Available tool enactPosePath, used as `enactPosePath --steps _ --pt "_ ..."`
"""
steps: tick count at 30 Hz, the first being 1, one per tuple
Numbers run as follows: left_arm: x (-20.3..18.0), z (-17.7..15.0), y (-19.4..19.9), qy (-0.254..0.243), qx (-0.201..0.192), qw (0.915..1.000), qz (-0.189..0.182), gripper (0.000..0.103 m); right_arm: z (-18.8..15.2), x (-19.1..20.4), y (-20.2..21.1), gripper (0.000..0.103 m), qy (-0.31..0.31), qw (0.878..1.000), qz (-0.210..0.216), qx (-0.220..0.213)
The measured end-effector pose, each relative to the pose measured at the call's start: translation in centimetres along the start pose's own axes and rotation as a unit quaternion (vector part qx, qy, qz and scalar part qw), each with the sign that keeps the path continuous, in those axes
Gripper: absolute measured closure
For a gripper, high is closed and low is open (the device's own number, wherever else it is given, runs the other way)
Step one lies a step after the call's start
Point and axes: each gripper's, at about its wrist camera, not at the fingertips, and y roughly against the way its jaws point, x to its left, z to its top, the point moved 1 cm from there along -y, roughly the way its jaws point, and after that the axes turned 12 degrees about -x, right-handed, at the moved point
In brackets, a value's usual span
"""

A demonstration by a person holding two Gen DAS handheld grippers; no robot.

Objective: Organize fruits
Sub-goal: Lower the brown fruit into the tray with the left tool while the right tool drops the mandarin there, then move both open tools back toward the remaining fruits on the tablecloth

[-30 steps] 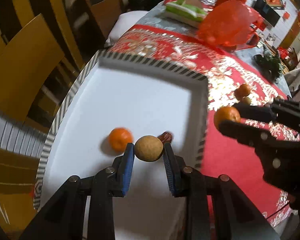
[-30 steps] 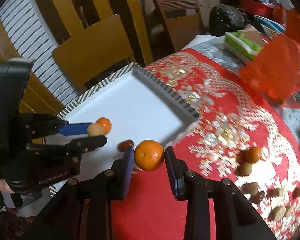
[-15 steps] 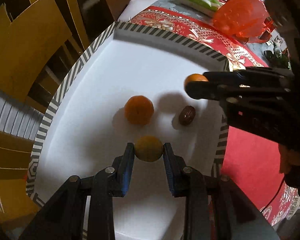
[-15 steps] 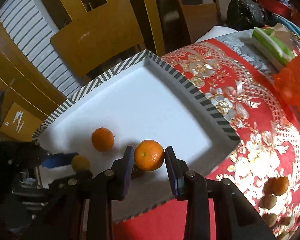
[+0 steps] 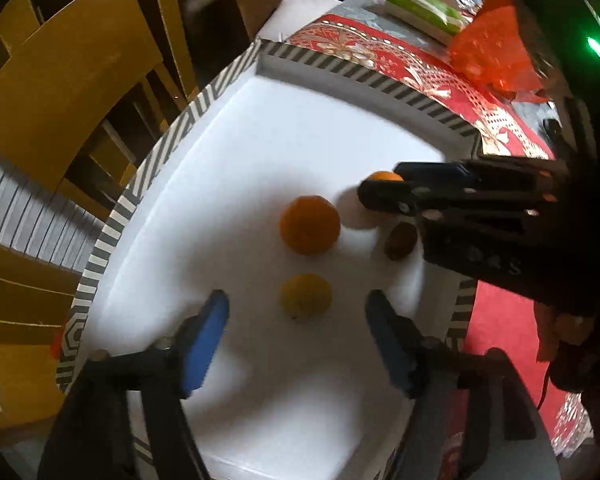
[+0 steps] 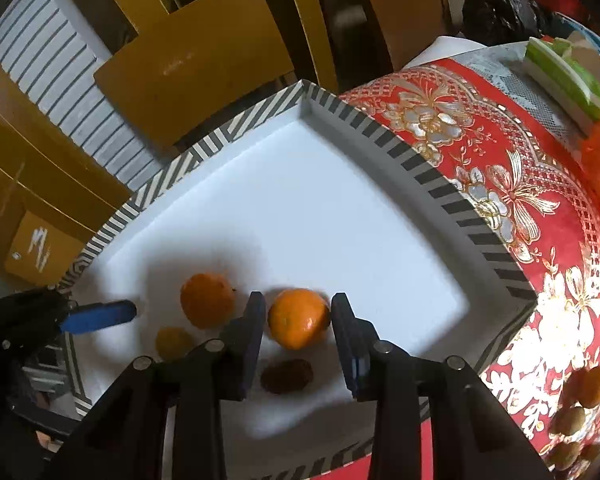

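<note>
Fruits (image 5: 310,230) on the smooth white floor of a square tray (image 5: 168,136) with a striped black-and-white rim, mid-frame in both views: left to right in the right wrist view, small dull yellowish round fruit (image 6: 174,342), dimpled orange mandarin (image 6: 207,300), second glossy mandarin (image 6: 298,318), with a wrinkled dark oval date (image 6: 287,376) below, long axis across the frame.

Left gripper (image 5: 298,344) just opened wide, yellowish fruit lying free between the blue pads; right gripper (image 6: 298,326) just easing apart, second mandarin between the pads, contact unclear.
</note>
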Motion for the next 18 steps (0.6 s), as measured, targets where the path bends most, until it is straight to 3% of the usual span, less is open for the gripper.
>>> enactPosePath --steps 2,7,18 --pt "0.0 0.2 0.1 0.001 -0.001 1.0 0.004 0.031 0.0 -0.1 0.8 0.052 -0.005 1.0 0.0 -0.009" --pt "-0.9 0.9 1.2 -0.015 -0.017 0.9997 0.012 0.031 -0.1 -0.7 4.5 0.044 -0.014 0.999 -0.008 -0.048" --pt "-6.8 3.3 3.2 -0.054 -0.056 0.9968 -0.015 0.021 -2.4 -5.0 12.2 0.034 -0.061 0.991 -0.064 -0.1"
